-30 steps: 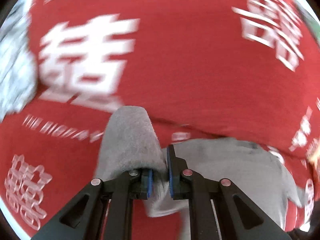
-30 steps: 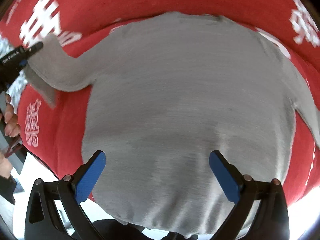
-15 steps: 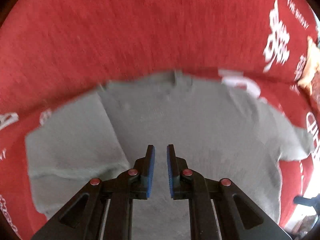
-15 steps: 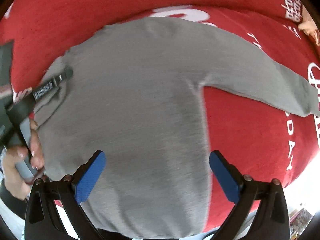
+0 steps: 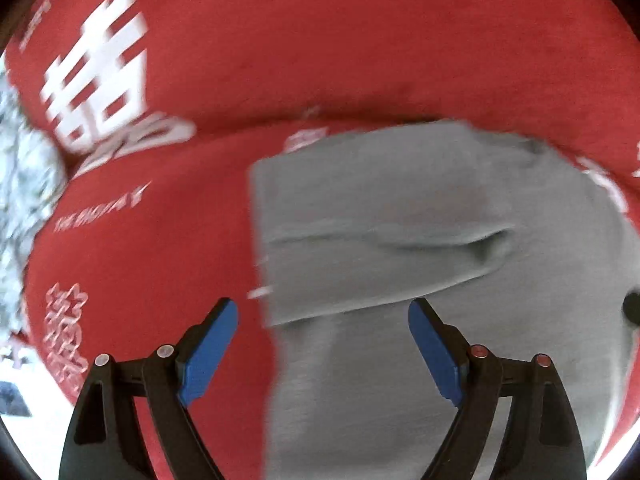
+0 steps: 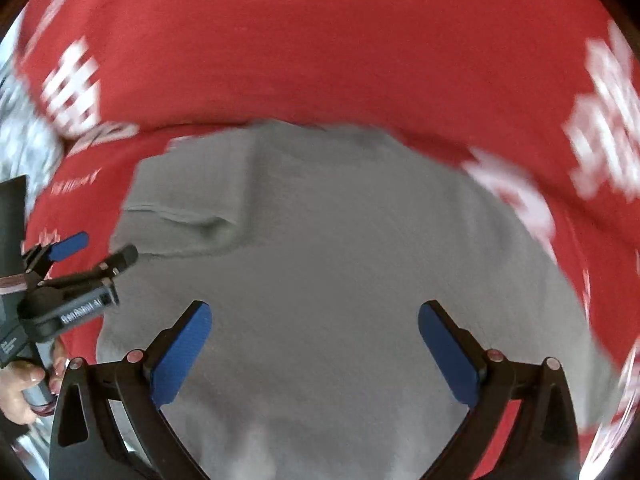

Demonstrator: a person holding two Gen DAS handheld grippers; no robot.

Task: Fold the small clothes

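Note:
A small grey long-sleeved top point(image 6: 340, 272) lies flat on the red cloth point(image 6: 320, 40). Its left sleeve point(image 5: 380, 248) is folded in over the body; the fold also shows in the right wrist view point(image 6: 188, 216). My left gripper point(image 5: 322, 344) is open and empty, hovering over the top's left edge just below the folded sleeve. It also shows from the side in the right wrist view point(image 6: 102, 248). My right gripper point(image 6: 314, 344) is open and empty above the lower body of the top.
The red cloth point(image 5: 360, 40) carries white printed characters point(image 5: 96, 72) and covers the whole surface. A grey patterned floor point(image 5: 24, 184) shows past its left edge. A hand point(image 6: 24, 384) holds the left gripper at the lower left.
My left gripper carried the sleeve onto the body, let go, opened wide and drew back left. My right gripper stayed open while its view swung back left over the top.

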